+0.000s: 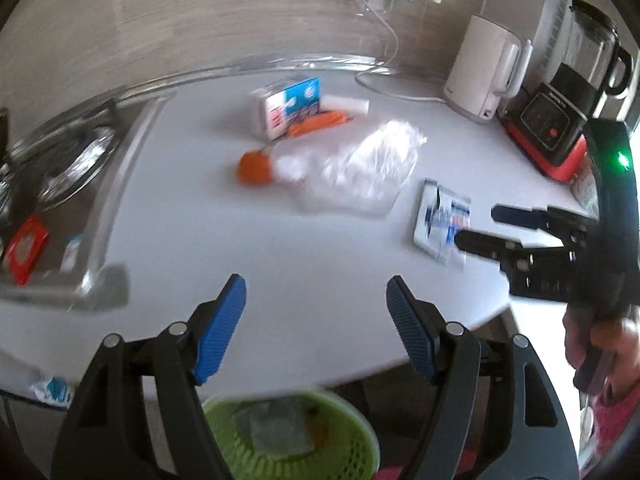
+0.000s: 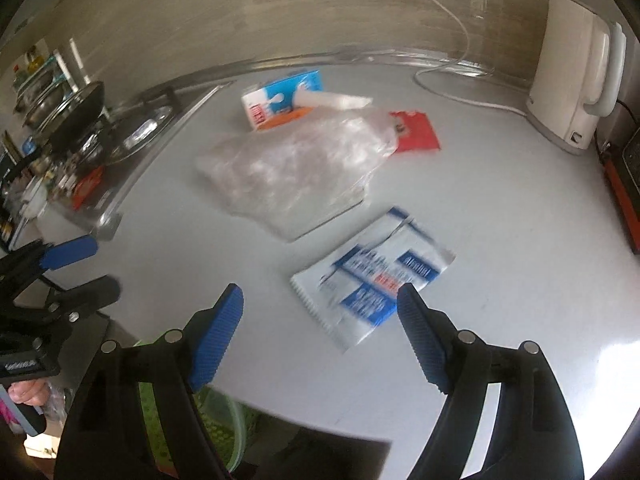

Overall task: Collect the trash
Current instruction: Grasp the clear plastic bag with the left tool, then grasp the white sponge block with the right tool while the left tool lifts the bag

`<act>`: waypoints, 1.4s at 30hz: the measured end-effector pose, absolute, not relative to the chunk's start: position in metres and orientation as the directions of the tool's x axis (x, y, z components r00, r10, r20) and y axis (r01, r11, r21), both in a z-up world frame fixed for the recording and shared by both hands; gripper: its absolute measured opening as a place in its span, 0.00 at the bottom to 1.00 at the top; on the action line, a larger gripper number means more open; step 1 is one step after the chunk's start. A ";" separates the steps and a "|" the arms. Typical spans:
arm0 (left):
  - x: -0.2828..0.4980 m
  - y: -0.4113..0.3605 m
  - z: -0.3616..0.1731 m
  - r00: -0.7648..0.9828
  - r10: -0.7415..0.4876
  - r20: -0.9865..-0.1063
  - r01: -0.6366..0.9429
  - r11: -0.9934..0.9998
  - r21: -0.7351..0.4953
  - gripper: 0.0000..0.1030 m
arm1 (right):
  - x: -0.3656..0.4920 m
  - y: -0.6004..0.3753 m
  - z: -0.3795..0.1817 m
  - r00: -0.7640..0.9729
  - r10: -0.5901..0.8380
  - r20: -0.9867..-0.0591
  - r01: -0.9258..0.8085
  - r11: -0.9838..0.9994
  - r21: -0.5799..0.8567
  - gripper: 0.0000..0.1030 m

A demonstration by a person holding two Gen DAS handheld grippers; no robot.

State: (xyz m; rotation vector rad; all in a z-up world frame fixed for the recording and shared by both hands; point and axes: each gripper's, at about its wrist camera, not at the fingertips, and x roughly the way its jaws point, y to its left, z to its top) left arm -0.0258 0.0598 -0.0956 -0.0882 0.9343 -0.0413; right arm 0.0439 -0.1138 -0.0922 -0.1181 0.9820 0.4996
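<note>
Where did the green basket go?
The green basket sits low in the left wrist view, below the counter's front edge, behind the left gripper.

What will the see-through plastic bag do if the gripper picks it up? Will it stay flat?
Probably not. The plastic bag looks thin and crinkled, so it would likely sag and fold. It seems very light and may slide on the smooth counter when nudged. Its shiny film might slip between the pads.
</note>
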 end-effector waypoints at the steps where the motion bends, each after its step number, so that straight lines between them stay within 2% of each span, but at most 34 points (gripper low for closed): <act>1: -0.014 0.057 -0.097 0.594 -0.081 -0.800 0.002 0.995 -0.099 0.68 | 0.046 -0.116 -0.091 0.457 0.352 -0.817 -0.452 0.883 0.128 0.77; 9: 0.078 0.038 -0.115 0.578 -0.125 -0.807 0.002 0.989 -0.151 0.68 | 0.076 -0.139 -0.095 0.473 0.355 -0.806 -0.396 0.903 0.166 0.80; 16: 0.120 0.030 -0.140 0.530 -0.120 -0.840 -0.016 0.988 -0.151 0.65 | 0.099 -0.157 -0.098 0.497 0.340 -0.798 -0.350 0.920 0.174 0.80; 17: 0.123 0.029 -0.141 0.530 -0.124 -0.839 -0.011 0.988 -0.153 0.60 | 0.102 -0.158 -0.098 0.500 0.341 -0.797 -0.345 0.922 0.178 0.80; 18: 0.124 0.028 -0.141 0.532 -0.128 -0.837 -0.006 0.988 -0.154 0.47 | 0.105 -0.159 -0.098 0.503 0.341 -0.794 -0.340 0.923 0.181 0.80; 19: 0.126 0.027 -0.141 0.527 -0.133 -0.840 0.005 0.988 -0.154 0.37 | 0.108 -0.160 -0.099 0.505 0.342 -0.792 -0.336 0.924 0.184 0.80; 25: 0.121 0.029 -0.124 0.560 -0.164 -0.812 0.048 0.985 -0.166 0.08 | 0.118 -0.158 -0.099 0.515 0.344 -0.786 -0.330 0.925 0.189 0.80; 28: 0.114 0.030 -0.108 0.596 -0.183 -0.782 0.070 0.982 -0.177 0.04 | 0.124 -0.155 -0.099 0.515 0.347 -0.783 -0.329 0.924 0.193 0.80; 33: 0.093 0.037 -0.081 0.637 -0.185 -0.749 0.078 0.981 -0.175 0.04 | 0.138 -0.148 -0.093 0.515 0.383 -0.767 -0.337 0.913 0.229 0.80; 42: 0.041 0.076 -0.062 0.670 -0.110 -0.734 -0.013 0.987 -0.160 0.04 | 0.182 -0.110 -0.071 0.530 0.414 -0.740 -0.374 0.898 0.234 0.80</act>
